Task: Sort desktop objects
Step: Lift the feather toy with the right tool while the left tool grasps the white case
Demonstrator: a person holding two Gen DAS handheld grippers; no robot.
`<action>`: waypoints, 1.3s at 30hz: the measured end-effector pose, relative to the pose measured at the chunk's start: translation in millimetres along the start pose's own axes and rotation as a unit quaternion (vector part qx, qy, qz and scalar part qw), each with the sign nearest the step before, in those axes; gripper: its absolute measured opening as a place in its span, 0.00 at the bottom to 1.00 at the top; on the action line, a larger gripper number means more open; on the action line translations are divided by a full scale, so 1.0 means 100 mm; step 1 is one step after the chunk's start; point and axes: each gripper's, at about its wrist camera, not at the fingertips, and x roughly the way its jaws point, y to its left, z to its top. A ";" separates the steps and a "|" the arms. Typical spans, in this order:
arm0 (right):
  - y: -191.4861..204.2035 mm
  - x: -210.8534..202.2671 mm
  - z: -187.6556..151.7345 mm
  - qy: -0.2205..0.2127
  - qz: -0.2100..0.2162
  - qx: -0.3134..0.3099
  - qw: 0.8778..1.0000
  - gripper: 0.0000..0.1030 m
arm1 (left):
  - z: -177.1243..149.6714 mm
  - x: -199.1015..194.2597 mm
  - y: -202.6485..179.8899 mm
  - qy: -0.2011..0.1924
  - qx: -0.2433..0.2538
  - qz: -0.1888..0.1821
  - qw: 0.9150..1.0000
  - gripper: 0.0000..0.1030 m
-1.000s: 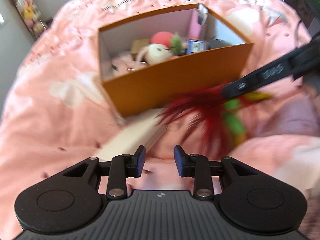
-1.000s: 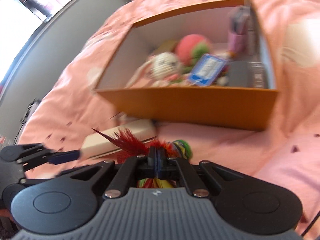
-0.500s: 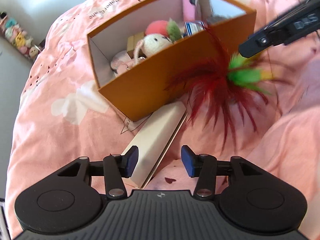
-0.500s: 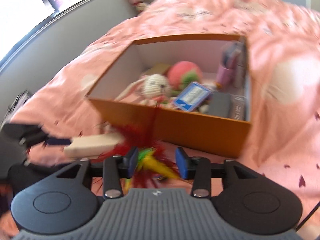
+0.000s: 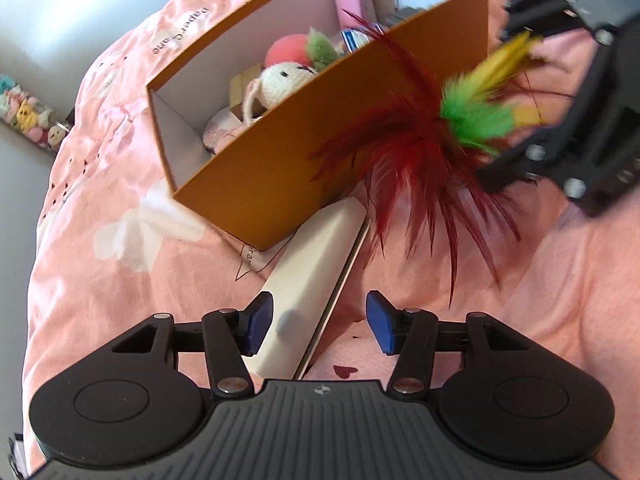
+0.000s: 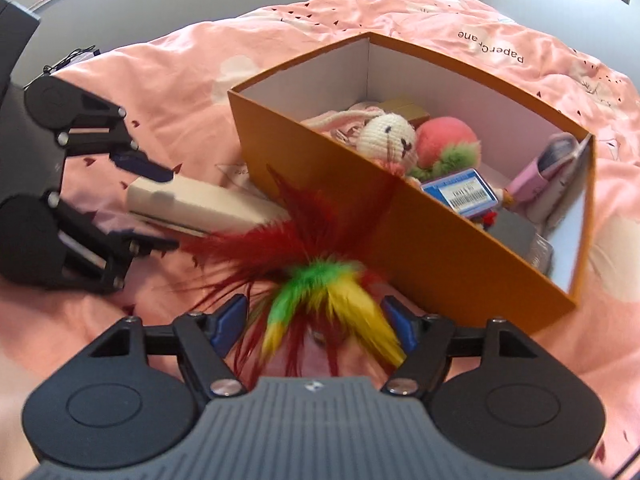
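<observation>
A red, green and yellow feather toy (image 6: 316, 276) lies loose between the jaws of my right gripper (image 6: 314, 316), which are opening; the pads do not press it. In the left wrist view the same feather toy (image 5: 424, 148) hangs beside the orange box (image 5: 280, 168). My left gripper (image 5: 320, 322) is opening too, its jaws either side of a flat white case (image 5: 316, 256) that lies on the bedspread against the box. The right wrist view shows the left gripper (image 6: 152, 204) at the end of that white case (image 6: 192, 200), left of the orange box (image 6: 432, 248).
The box holds a crochet bunny (image 6: 386, 136), a pink and green plush ball (image 6: 446, 140), a blue barcode box (image 6: 460, 192), a pink item (image 6: 536, 172) and a dark flat thing. A rumpled pink bedspread (image 6: 160, 92) lies under everything. Grey walls stand behind.
My right gripper was shut on the feather toy's base and has now spread wide. The left jaws widened and sank over the white case. Both views have rolled.
</observation>
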 end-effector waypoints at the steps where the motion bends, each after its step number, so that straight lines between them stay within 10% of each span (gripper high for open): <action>1: 0.02 0.05 0.01 -0.005 -0.004 -0.007 1.000 0.72 | 0.01 0.03 -0.01 0.003 0.005 0.003 1.000 0.59; 9: 0.14 0.30 0.08 -0.026 -0.048 -0.056 0.997 0.59 | 0.05 0.30 -0.21 0.017 0.077 0.052 0.996 0.60; 18: 0.00 0.22 0.11 -0.050 -0.059 -0.003 0.997 0.11 | 0.12 0.51 -0.28 0.034 0.088 0.067 0.993 0.60; 39: -0.37 0.05 -0.04 -0.033 -0.066 0.148 0.986 0.08 | 0.06 0.53 -0.17 0.015 0.045 0.061 0.997 0.43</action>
